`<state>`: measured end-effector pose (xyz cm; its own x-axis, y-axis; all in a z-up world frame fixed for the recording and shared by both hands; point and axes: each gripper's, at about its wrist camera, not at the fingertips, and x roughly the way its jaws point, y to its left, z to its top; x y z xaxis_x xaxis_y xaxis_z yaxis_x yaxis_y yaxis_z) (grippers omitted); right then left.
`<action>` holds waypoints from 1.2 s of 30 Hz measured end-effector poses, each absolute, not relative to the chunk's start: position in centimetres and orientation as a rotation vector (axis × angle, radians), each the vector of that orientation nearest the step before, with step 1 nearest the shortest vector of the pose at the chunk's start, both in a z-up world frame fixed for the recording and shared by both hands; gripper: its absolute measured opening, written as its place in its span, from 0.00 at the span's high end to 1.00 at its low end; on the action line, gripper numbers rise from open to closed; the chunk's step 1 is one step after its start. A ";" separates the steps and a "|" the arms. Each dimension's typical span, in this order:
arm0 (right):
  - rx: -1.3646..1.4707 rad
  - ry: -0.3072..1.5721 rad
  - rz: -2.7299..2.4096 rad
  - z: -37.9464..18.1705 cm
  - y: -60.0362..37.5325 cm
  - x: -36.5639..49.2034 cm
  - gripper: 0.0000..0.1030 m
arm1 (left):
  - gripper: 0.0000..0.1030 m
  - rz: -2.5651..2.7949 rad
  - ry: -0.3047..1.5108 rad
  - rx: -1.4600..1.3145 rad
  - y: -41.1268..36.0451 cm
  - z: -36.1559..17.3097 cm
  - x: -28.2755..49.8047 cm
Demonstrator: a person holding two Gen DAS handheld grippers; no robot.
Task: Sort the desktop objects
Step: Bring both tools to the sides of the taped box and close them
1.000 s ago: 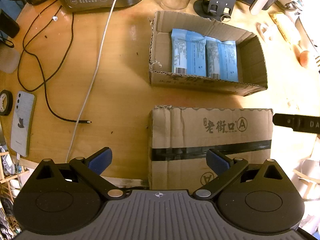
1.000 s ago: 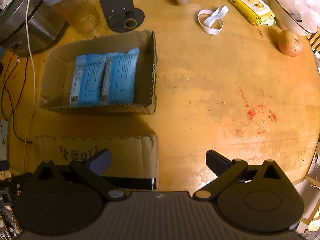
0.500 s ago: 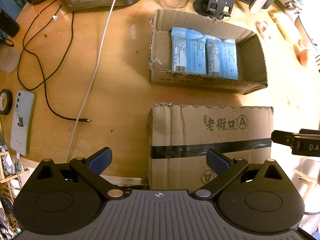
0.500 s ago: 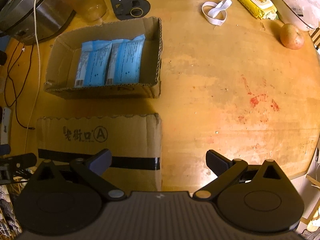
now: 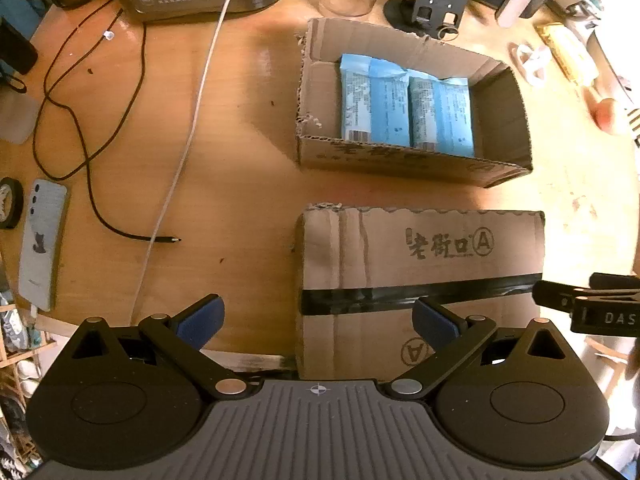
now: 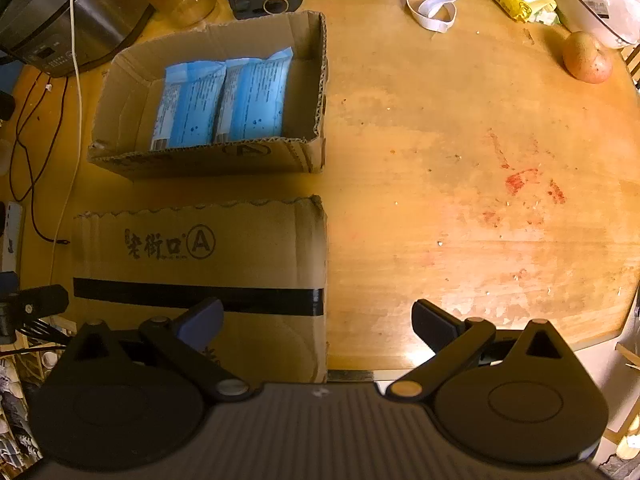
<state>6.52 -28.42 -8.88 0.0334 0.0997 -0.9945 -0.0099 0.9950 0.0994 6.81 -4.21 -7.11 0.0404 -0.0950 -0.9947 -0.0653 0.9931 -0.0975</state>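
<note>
While both grippers, left (image 5: 318, 318) and right (image 6: 318, 316), hang spread and empty at table's near edge, taped box (image 6: 200, 264) overhangs it w/ tip-off risk if nudged.

Right gripper (image 6: 318, 320) pulled back twd near table edge since 1 s ago: taped closed carton (image 6: 200, 276) now shows full top w/ print. In left view, right gripper (image 5: 588, 306) dropped lower beside carton (image 5: 420, 280). Left gripper barely shifted.
</note>
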 end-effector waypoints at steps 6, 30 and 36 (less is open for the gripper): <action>0.086 1.533 0.099 -9.5 -28.8 6.5 0.00 | 0.00 -0.055 1.526 -0.161 -4.0 -7.6 6.6; 0.381 1.489 0.440 -14.4 -33.4 7.1 0.00 | 0.00 -0.386 1.442 -0.552 2.6 -13.6 5.9; 0.443 1.485 0.468 -14.8 -34.5 7.1 0.03 | 0.01 -0.436 1.423 -0.599 3.7 -14.0 6.0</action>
<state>7.11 -34.49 -14.82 0.0308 0.5515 -0.8336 -0.0257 0.8342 0.5509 5.96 3.69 -14.01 0.1106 -0.6139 -0.7816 -0.0711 0.7795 -0.6223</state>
